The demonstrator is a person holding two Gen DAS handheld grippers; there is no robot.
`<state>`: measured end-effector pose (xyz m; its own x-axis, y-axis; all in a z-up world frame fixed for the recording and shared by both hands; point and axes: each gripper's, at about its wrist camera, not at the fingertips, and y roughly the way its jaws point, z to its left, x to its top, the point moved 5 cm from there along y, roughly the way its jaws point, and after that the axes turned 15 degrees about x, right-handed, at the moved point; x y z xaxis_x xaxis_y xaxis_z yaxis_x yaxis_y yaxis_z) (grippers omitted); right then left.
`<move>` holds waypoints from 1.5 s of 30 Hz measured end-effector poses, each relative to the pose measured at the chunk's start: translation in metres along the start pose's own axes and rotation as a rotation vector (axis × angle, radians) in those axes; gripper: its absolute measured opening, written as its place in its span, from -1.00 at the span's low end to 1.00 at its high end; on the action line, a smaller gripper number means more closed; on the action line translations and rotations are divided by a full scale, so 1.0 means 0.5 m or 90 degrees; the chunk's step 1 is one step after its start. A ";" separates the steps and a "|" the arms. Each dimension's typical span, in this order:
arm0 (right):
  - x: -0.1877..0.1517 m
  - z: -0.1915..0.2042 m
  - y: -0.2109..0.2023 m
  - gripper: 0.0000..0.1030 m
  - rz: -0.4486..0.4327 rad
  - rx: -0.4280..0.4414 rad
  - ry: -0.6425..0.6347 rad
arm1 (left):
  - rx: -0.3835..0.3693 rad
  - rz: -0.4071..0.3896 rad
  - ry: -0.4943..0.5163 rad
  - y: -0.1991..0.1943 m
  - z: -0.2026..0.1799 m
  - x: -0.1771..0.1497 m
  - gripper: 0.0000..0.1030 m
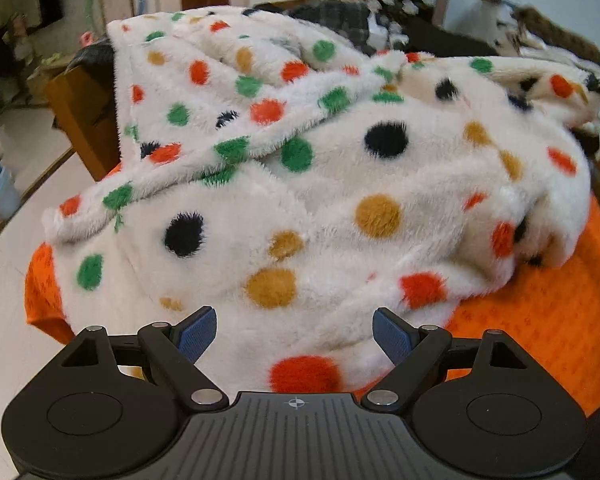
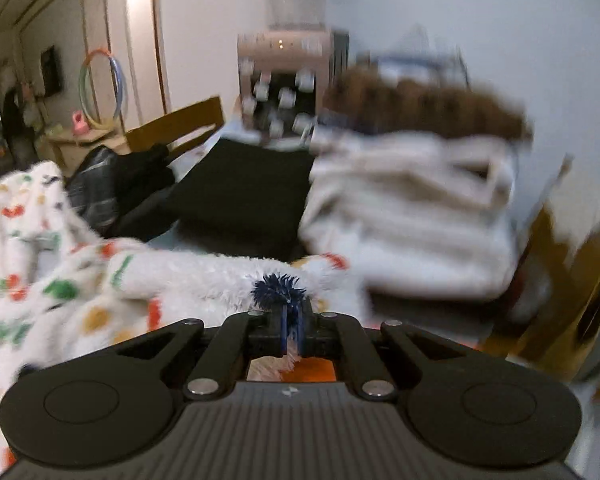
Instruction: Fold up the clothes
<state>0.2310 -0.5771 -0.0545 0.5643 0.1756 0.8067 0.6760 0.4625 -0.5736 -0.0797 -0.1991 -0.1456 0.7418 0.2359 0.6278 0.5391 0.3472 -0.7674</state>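
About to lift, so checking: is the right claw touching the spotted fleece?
Touching. In the right wrist view, the right claw is shut on the spotted fleece, with fluffy pile pinched between its blue pads.

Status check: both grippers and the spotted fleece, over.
Left gripper open above polka-dot fleece. Right gripper shut on its edge. Nothing blocking.

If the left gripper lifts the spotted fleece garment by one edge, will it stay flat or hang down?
The spotted fleece garment probably hangs limp: it already lies in soft folds. Its thick pile suggests bulk, and the right gripper, shut on an edge, seems to hold without slipping.
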 end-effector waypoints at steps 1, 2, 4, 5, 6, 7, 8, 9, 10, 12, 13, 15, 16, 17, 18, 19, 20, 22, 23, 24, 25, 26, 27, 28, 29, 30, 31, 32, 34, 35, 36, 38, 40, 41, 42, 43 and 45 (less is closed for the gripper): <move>0.011 -0.005 0.014 -0.90 0.005 -0.013 -0.024 | 0.001 -0.008 -0.003 -0.006 -0.005 0.006 0.68; 0.022 -0.011 0.028 -0.89 0.010 -0.025 -0.047 | 0.004 -0.016 -0.003 -0.013 -0.011 0.011 0.68; 0.023 -0.020 0.073 -0.87 0.031 -0.020 -0.049 | 0.008 -0.030 0.007 -0.023 -0.022 0.020 0.68; 0.017 -0.028 0.101 -0.85 0.043 -0.010 -0.045 | 0.011 -0.034 0.013 -0.026 -0.028 0.023 0.68; 0.007 -0.033 0.125 -0.79 0.054 -0.003 -0.040 | 0.014 -0.038 0.019 -0.029 -0.033 0.025 0.68; 0.002 -0.030 0.148 -0.75 0.067 0.001 -0.038 | 0.017 -0.041 0.024 -0.032 -0.037 0.027 0.68; -0.009 -0.027 0.163 -0.66 0.084 0.001 -0.037 | 0.020 -0.044 0.030 -0.034 -0.040 0.028 0.68; -0.014 -0.020 0.171 -0.58 0.089 0.003 -0.037 | 0.024 -0.049 0.035 -0.038 -0.042 0.029 0.68; -0.021 -0.015 0.170 -0.51 0.089 0.008 -0.036 | 0.027 -0.053 0.040 -0.042 -0.045 0.030 0.68; -0.036 -0.006 0.148 -0.16 0.081 0.029 -0.023 | 0.027 -0.060 0.051 -0.049 -0.049 0.033 0.68; -0.042 -0.005 0.137 -0.02 0.079 0.039 -0.020 | 0.019 -0.065 0.060 -0.052 -0.055 0.036 0.68; -0.059 -0.001 0.108 0.03 0.078 0.057 -0.006 | 0.003 -0.076 0.080 -0.057 -0.069 0.043 0.69; -0.067 0.001 0.093 0.03 0.078 0.066 0.000 | -0.009 -0.083 0.093 -0.060 -0.081 0.049 0.69; -0.078 -0.001 0.073 0.03 0.079 0.079 0.012 | -0.022 -0.090 0.105 -0.062 -0.094 0.056 0.71; -0.091 -0.001 0.058 0.04 0.079 0.087 0.024 | -0.036 -0.099 0.116 -0.064 -0.110 0.064 0.72; -0.105 -0.001 0.042 0.04 0.078 0.095 0.038 | -0.050 -0.108 0.126 -0.067 -0.126 0.071 0.73; -0.120 -0.002 0.026 0.06 0.078 0.102 0.052 | -0.064 -0.117 0.137 -0.069 -0.142 0.079 0.74; -0.151 0.000 -0.002 0.07 0.079 0.110 0.075 | -0.094 -0.135 0.166 -0.076 -0.182 0.094 0.75; -0.170 0.003 -0.015 0.08 0.080 0.113 0.086 | -0.109 -0.145 0.181 -0.080 -0.202 0.101 0.76; -0.186 0.003 -0.026 0.08 0.081 0.113 0.097 | -0.124 -0.154 0.196 -0.084 -0.222 0.108 0.78; -0.202 0.005 -0.038 0.08 0.082 0.113 0.109 | -0.140 -0.163 0.211 -0.087 -0.242 0.115 0.78; -0.219 0.006 -0.049 0.08 0.082 0.114 0.121 | -0.155 -0.171 0.227 -0.092 -0.259 0.118 0.80; -0.234 0.008 -0.060 0.08 0.081 0.113 0.132 | -0.170 -0.181 0.247 -0.096 -0.280 0.118 0.81; -0.249 0.009 -0.071 0.09 0.079 0.112 0.144 | -0.184 -0.192 0.267 -0.100 -0.301 0.119 0.82; -0.264 0.010 -0.082 0.09 0.078 0.111 0.155 | -0.195 -0.201 0.286 -0.103 -0.322 0.118 0.83; -0.279 0.011 -0.093 0.09 0.077 0.110 0.167 | -0.204 -0.209 0.304 -0.106 -0.342 0.117 0.83; -0.291 0.013 -0.105 0.09 0.074 0.108 0.177 | -0.213 -0.217 0.322 -0.109 -0.365 0.115 0.83; -0.303 0.014 -0.116 0.09 0.071 0.107 0.186 | -0.221 -0.223 0.336 -0.110 -0.386 0.113 0.83; -0.325 0.017 -0.140 0.09 0.065 0.104 0.201 | -0.223 -0.233 0.361 -0.106 -0.429 0.109 0.83; -0.333 0.017 -0.150 0.09 0.062 0.102 0.209 | -0.222 -0.237 0.372 -0.103 -0.448 0.107 0.83; -0.341 0.018 -0.160 0.09 0.058 0.100 0.216 | -0.219 -0.240 0.381 -0.099 -0.464 0.102 0.83; -0.357 0.019 -0.179 0.09 0.051 0.097 0.231 | -0.197 -0.243 0.401 -0.083 -0.490 0.093 0.83; -0.369 0.021 -0.193 0.09 0.045 0.094 0.243 | -0.163 -0.250 0.423 -0.063 -0.512 0.084 0.82; -0.373 0.022 -0.201 0.09 0.041 0.093 0.248 | -0.144 -0.256 0.434 -0.054 -0.516 0.080 0.78; -0.377 0.024 -0.207 0.09 0.038 0.092 0.252 | -0.125 -0.263 0.445 -0.045 -0.519 0.076 0.58; -0.380 0.025 -0.211 0.09 0.036 0.092 0.254 | -0.103 -0.270 0.458 -0.035 -0.520 0.073 0.42; -0.385 0.027 -0.219 0.09 0.032 0.091 0.258 | -0.085 -0.273 0.459 -0.025 -0.511 0.079 -0.16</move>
<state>0.0421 -0.6499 -0.1454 0.7552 -0.1415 0.6400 0.5860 0.5832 -0.5625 0.0447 -0.4259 -0.1443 0.5115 -0.5430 0.6660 0.8404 0.1543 -0.5196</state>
